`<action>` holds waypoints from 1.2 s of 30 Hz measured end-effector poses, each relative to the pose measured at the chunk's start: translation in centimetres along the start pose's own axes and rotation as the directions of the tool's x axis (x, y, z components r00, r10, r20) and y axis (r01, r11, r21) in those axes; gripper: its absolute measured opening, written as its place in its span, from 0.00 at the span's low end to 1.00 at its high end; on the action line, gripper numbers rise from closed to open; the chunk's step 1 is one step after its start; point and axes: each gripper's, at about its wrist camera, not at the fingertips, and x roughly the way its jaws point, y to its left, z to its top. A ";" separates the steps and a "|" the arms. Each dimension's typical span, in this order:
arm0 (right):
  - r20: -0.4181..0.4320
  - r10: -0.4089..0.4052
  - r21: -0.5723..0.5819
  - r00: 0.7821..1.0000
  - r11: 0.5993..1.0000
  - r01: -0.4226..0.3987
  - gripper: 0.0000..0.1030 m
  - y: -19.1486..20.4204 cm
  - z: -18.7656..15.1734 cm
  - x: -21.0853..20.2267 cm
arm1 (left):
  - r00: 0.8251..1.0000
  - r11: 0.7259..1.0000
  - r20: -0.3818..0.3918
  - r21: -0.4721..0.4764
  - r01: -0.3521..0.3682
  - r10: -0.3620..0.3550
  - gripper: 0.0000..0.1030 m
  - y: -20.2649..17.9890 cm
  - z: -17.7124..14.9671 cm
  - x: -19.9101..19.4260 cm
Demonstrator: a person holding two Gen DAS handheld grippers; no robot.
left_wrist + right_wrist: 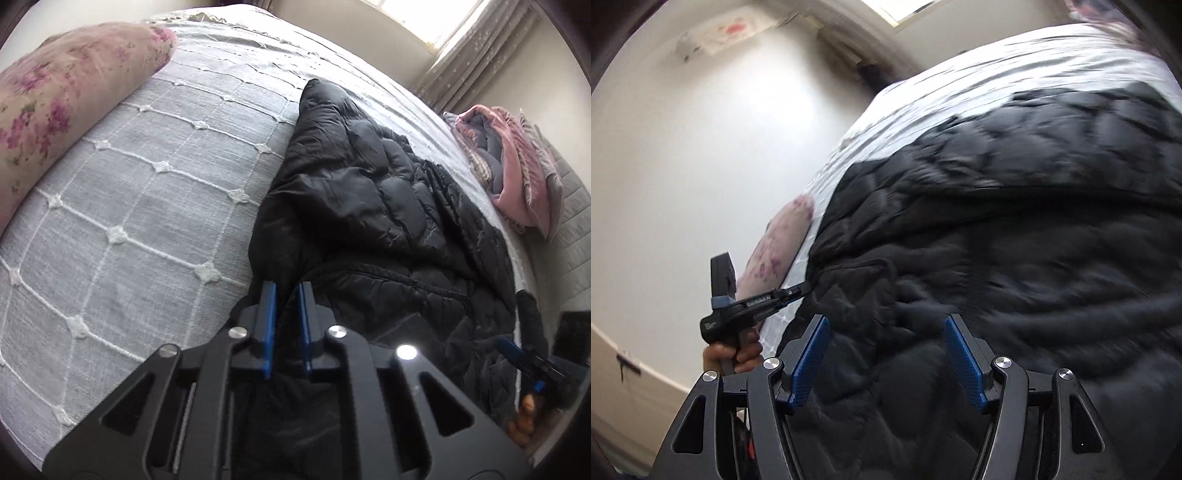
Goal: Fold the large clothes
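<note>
A large black quilted jacket lies spread on the bed; it also fills the right wrist view. My left gripper is shut on the jacket's near edge, with black fabric between its blue pads. The left gripper also shows in the right wrist view, its tips at the jacket's left edge. My right gripper is open, its blue pads wide apart just over the jacket, holding nothing. The right gripper also shows small in the left wrist view at the jacket's far right edge.
The bed has a grey bedspread with a white grid pattern. A floral pink pillow lies at the upper left. A pile of pink and grey folded clothes sits at the right. A curtained window is behind.
</note>
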 end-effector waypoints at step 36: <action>0.078 -0.481 0.004 0.874 0.876 0.482 0.24 -5.8 -6.9 -14.8 | 0.991 0.972 -0.119 0.232 -0.036 0.065 0.43 -8.5 -9.2 -0.3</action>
